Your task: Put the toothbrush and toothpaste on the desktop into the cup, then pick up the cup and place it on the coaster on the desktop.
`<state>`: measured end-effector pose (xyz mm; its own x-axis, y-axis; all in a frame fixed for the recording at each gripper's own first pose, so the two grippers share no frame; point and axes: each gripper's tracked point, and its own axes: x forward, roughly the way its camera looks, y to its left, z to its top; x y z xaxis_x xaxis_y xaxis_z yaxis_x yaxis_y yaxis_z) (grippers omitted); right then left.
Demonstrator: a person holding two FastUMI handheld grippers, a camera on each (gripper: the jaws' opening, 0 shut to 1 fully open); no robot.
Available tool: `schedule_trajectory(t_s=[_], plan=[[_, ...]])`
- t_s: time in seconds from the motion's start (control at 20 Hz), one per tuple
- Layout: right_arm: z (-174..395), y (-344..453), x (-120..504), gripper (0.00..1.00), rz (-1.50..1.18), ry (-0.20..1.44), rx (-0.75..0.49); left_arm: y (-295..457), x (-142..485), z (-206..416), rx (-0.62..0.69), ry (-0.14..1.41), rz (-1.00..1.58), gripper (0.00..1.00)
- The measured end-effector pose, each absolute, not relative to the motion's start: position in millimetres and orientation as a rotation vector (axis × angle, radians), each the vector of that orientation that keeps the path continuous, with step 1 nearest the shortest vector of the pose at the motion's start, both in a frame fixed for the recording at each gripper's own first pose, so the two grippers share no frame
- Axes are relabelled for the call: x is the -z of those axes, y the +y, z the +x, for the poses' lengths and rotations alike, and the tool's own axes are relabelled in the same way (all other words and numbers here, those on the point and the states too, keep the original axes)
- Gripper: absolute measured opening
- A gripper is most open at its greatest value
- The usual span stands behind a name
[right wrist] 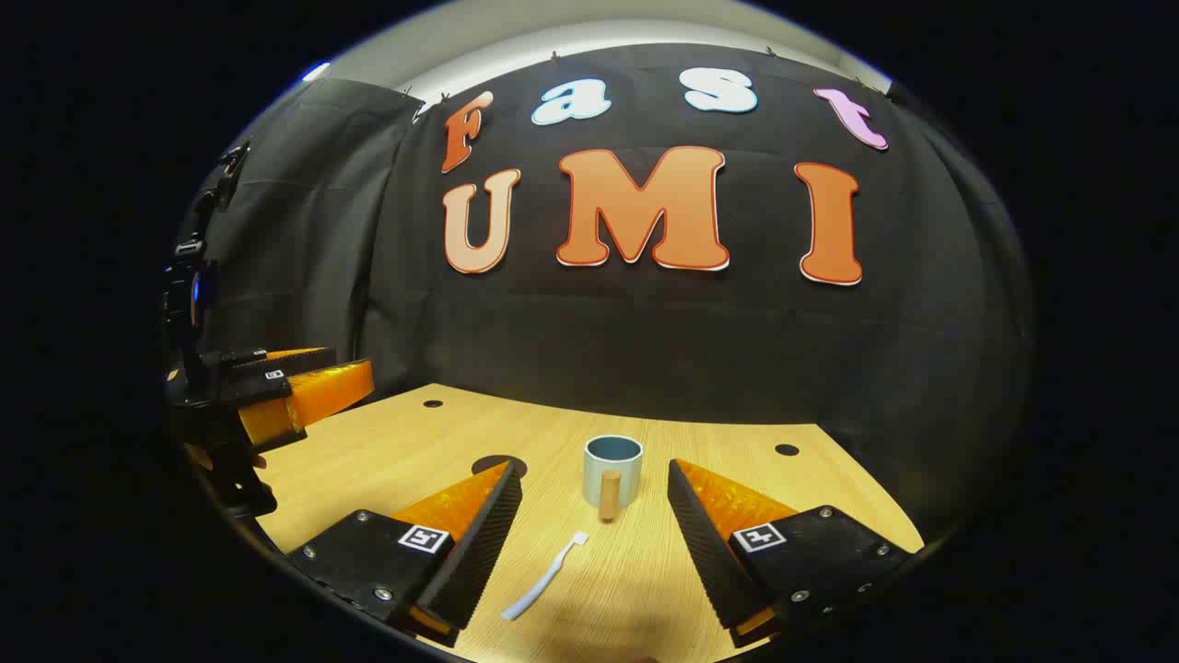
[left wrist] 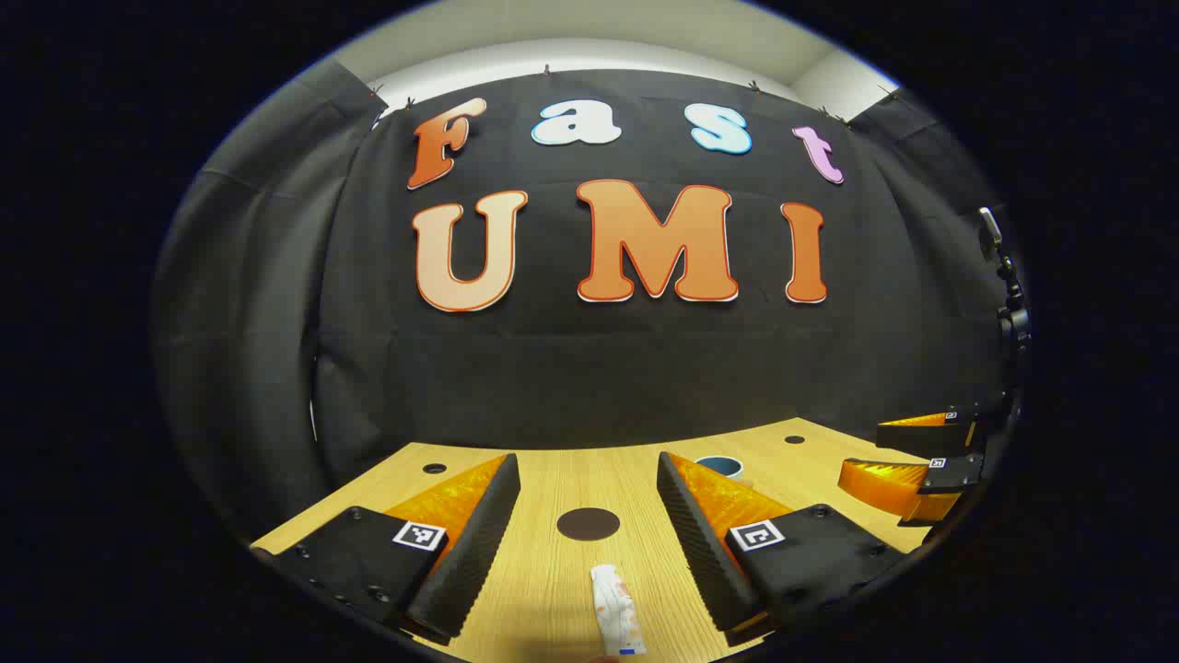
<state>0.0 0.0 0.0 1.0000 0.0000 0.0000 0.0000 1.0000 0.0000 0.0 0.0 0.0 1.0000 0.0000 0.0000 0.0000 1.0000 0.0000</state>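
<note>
Both jaws stand spread wide and hold nothing. Between the ribbed fingers of the left gripper [left wrist: 588, 488] lies a crinkled toothpaste tube [left wrist: 616, 610] on the wood-grain desktop [left wrist: 543, 589], with the round dark coaster [left wrist: 588, 523] just beyond it. Between those of the right gripper [right wrist: 594, 493] lie a slim white toothbrush [right wrist: 545, 577] and, farther off, an upright pale-blue cup [right wrist: 612, 468] with a wooden handle.
</note>
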Motion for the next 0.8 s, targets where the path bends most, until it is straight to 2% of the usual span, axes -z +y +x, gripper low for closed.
schedule_trajectory(t_s=[0.8], plan=[[-3.1,15.4,-18.9,0.96,-0.026,0.074,-0.056,10.0,-38.2,7.8,-0.003,-0.013,0.035,0.95]])
